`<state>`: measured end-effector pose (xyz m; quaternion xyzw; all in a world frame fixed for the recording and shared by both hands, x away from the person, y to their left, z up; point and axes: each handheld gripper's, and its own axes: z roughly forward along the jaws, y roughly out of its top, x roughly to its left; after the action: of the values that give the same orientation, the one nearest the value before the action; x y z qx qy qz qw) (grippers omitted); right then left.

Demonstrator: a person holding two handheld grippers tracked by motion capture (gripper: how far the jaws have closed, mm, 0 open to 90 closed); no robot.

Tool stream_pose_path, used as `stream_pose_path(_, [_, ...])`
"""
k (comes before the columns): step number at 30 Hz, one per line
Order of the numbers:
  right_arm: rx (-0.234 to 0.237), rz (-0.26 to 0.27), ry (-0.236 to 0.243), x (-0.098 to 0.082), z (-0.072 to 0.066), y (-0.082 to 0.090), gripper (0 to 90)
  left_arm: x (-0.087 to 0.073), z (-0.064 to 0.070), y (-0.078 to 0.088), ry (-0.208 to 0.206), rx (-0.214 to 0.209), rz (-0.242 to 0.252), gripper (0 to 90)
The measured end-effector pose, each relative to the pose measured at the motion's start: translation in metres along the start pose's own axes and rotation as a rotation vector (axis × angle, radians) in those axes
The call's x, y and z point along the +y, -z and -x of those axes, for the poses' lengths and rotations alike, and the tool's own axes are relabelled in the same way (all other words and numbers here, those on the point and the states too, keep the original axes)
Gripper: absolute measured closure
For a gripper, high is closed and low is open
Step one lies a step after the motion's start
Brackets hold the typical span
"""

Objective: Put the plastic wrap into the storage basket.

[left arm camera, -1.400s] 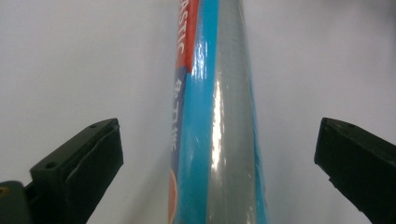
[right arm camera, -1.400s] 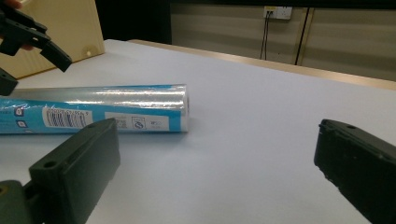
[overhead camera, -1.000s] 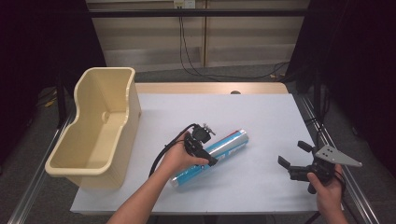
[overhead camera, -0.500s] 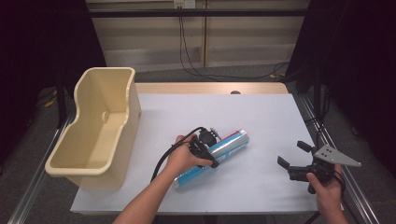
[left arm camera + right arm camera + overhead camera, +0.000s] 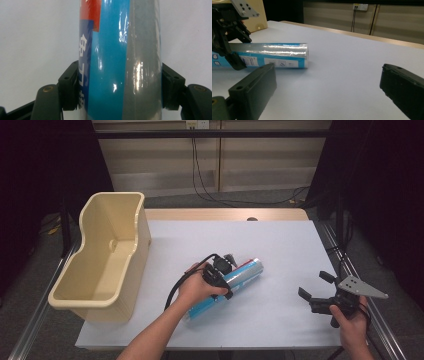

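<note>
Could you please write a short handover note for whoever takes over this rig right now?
Left gripper: its jaws have just been closing and now clamp the blue and silver roll around its middle; the roll lies on the white table.
Right gripper: open, holding nothing, at the table's right edge, apart from the roll.
Beige bin: at the table's left, nothing visible inside.
Done: roll gripped.
Left: probably lift the roll and carry it into the bin.

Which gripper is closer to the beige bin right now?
Left. The left gripper grips the roll mid-table, beside the beige bin; the right gripper waits open near the table's far right edge.
</note>
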<state>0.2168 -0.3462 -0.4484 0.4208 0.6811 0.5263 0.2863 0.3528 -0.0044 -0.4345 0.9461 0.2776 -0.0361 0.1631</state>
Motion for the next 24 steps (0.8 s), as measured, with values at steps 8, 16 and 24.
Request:
stream_pose_path(8, [0.003, -0.003, 0.003, 0.0, -0.001, -0.001, 0.1, -0.006, -0.01, 0.04, 0.073, 0.021, 0.012, 32.3])
stream_pose_path(16, [0.002, -0.001, -0.001, 0.0, -0.001, -0.001, 0.1, -0.014, -0.02, 0.092, 0.142, 0.057, 0.039, 32.3])
stream_pose_path(24, [0.008, 0.002, 0.0, 0.001, -0.002, -0.002, 0.1, -0.033, -0.03, 0.145, 0.216, 0.073, 0.077, 32.3])
